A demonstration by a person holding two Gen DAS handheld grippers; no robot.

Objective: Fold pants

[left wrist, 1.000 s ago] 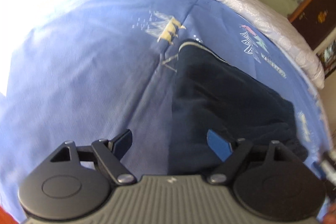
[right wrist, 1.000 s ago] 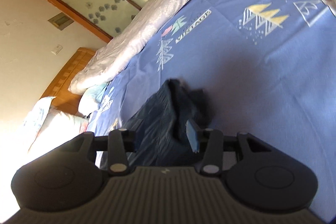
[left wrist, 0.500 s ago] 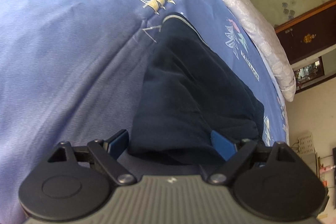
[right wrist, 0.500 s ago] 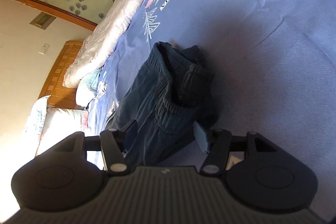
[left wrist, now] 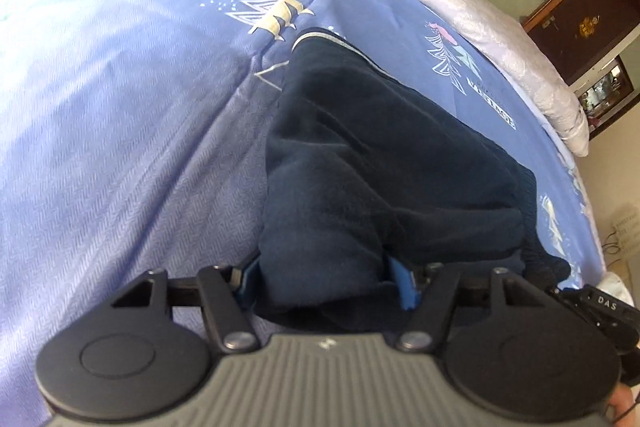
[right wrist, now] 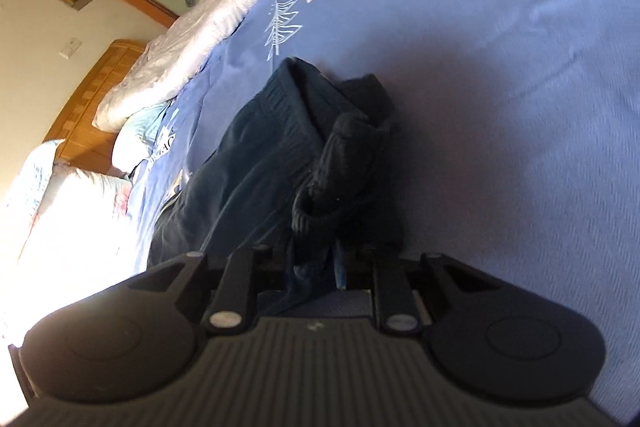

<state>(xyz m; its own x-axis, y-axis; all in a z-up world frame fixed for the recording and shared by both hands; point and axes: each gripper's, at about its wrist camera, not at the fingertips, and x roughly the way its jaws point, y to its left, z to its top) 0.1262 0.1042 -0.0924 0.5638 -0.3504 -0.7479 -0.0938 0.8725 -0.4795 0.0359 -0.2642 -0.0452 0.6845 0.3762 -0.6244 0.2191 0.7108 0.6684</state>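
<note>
Both claws have just been closing: left gripper and right gripper now pinch the pants at 6 o'clock; next, lift and fold them toward 12 o'clock

both grippers point downward; the left gripper has just been closing, fabric bunched between its jaws, the right gripper has just closed, pinching a fold

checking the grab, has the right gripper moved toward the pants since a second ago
Yes: the right gripper moved down onto the pants, nearer the bedsheet; its fingers just closed on the waistband.
</note>
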